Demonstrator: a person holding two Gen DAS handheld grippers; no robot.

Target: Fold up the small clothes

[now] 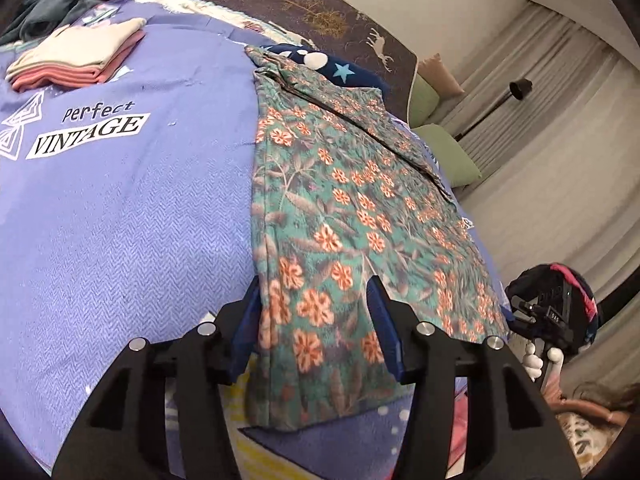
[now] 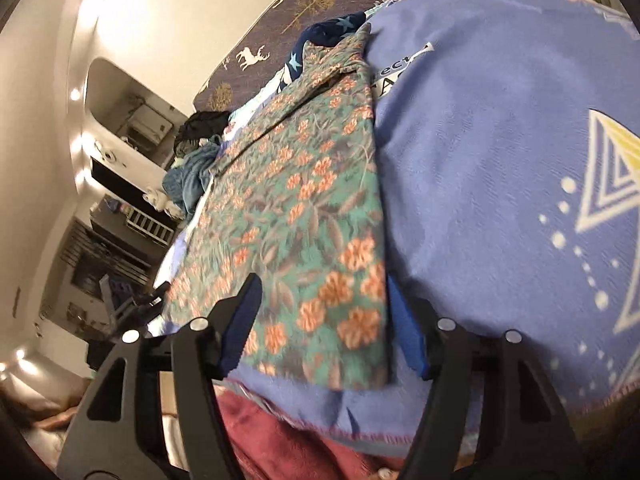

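A green garment with orange flowers (image 1: 340, 200) lies flat and lengthwise on a purple blanket (image 1: 120, 220). My left gripper (image 1: 314, 292) is at its near end, open. The blue pads stand on either side of the near left part of the cloth and do not press it. In the right wrist view the same garment (image 2: 288, 200) runs away from me. My right gripper (image 2: 324, 292) is open over its near right corner, one pad at the cloth's edge, the other over the flowers. Nothing is lifted.
A folded stack of pink and cream clothes (image 1: 76, 56) sits at the far left of the blanket. A navy star-print cloth (image 1: 332, 66) lies beyond the garment, teal cloth (image 2: 188, 184) is heaped at the far side, and green pillows (image 1: 444, 152) are to the right. Maroon fabric (image 2: 280, 440) hangs below the blanket's near edge.
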